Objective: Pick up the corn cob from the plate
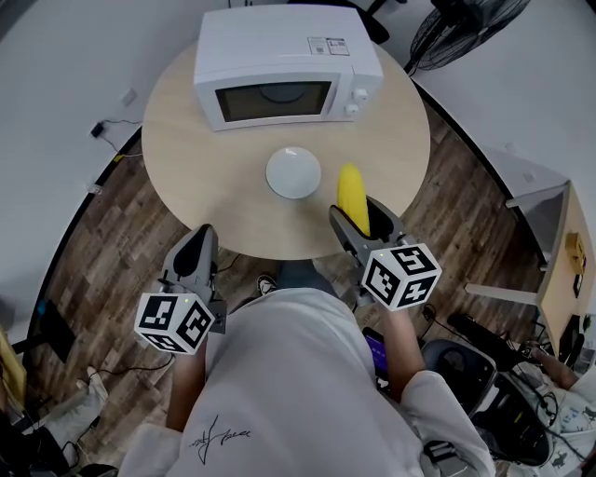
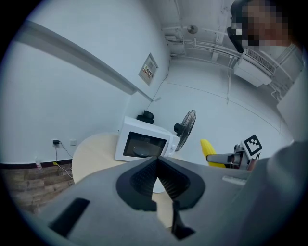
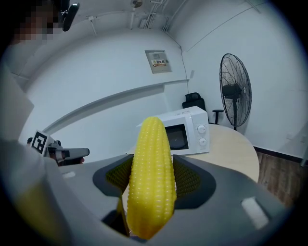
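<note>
A yellow corn cob (image 1: 352,194) stands between the jaws of my right gripper (image 1: 365,216), which is shut on it, above the near right part of the round table. In the right gripper view the corn cob (image 3: 151,178) fills the middle, tip up, with my right gripper (image 3: 153,180) pressed against both its sides. A small white plate (image 1: 293,172) lies bare in the table's middle, left of the cob. My left gripper (image 1: 197,250) hangs off the table's near left edge; the left gripper view shows my left gripper (image 2: 157,178) shut with nothing in it.
A white microwave (image 1: 284,67) stands at the back of the round wooden table (image 1: 196,168), its door closed. A floor fan (image 1: 461,28) is behind right, a side desk (image 1: 568,270) and cables at the far right. The person's torso fills the near foreground.
</note>
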